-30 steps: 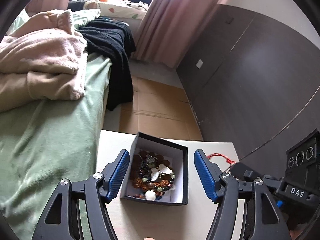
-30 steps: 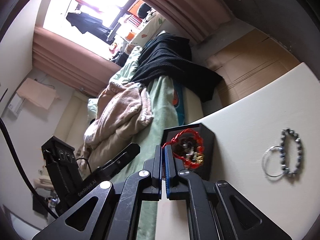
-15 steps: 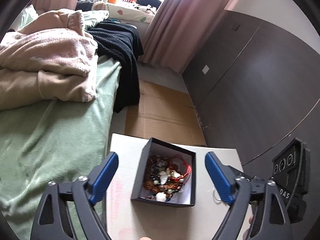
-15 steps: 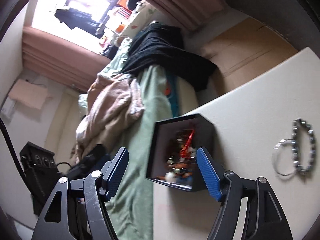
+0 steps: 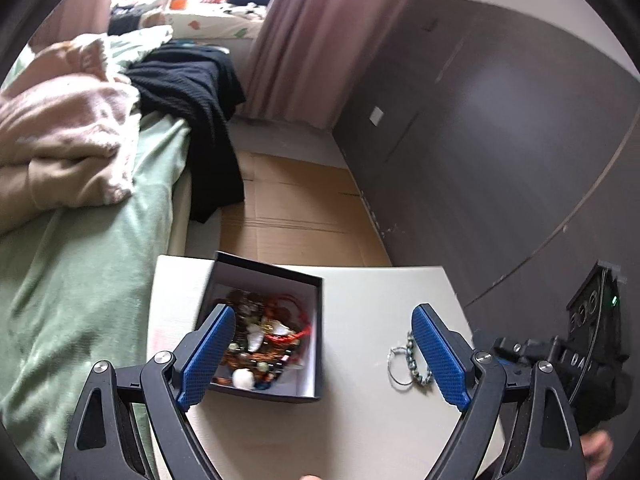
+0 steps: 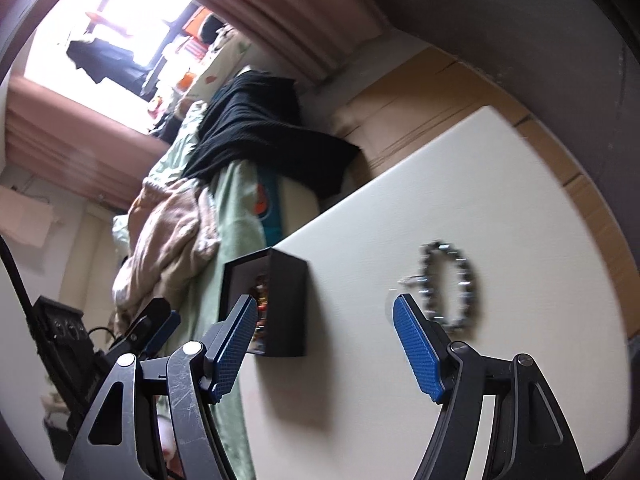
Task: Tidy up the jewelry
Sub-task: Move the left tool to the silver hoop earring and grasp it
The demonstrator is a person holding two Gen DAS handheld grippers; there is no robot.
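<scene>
A black jewelry box (image 5: pixel 276 388), packed with tangled beads and red cord, is seen at the left edge of the pale tabletop (image 5: pixel 360 432), beside the bed (image 5: pixel 80 280). A beaded bracelet (image 6: pixel 450 284) and a thin ring (image 5: pixel 400 368) lie to its right. The left tool (image 5: pixel 320 352) and right tool (image 6: pixel 324 344) are spread wide, holding nothing.

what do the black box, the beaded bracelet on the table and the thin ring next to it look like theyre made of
Black box: probably matte cardboard, given its thin straight walls and pale paper-like lining. Beaded bracelet: dark glossy beads with bright glints, possibly polished stone, glass or metal; blur leaves it open. Thin ring: likely silvery metal wire, fine and shiny.
</scene>
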